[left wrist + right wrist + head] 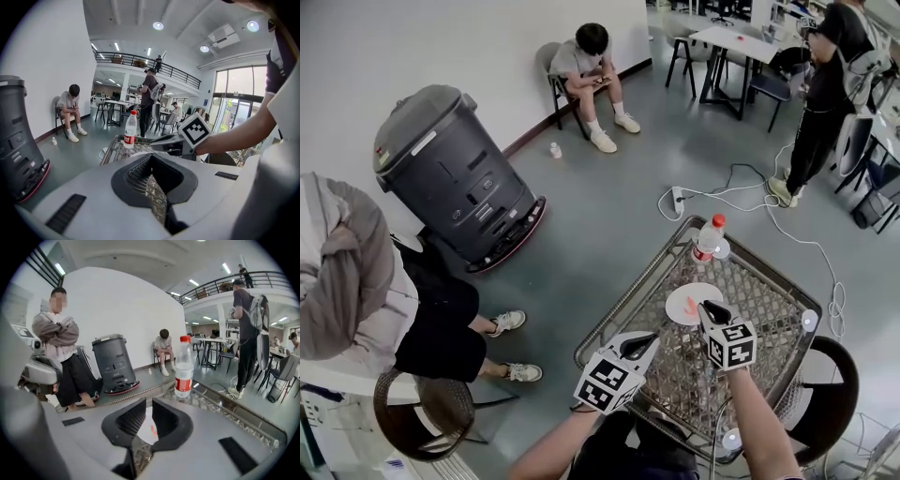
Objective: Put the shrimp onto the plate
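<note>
Table (773, 286): bare metal wire mesh, dull sheen | plate (680, 302): white, smooth, probably plastic | bottle (707, 240), plate's 12 o'clock: clear glossy plastic | right gripper (149, 401) pads (130, 421): black, ribbed, matt | floor (600, 206): smooth, semi-gloss

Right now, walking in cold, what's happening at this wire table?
A person holds a gripper in each hand over a wire table. The right gripper, jaws apart, hovers over the plate, where the orange shrimp seems to lie. The left gripper, open and empty, hangs nearby. A water bottle stands beyond the plate.
</note>
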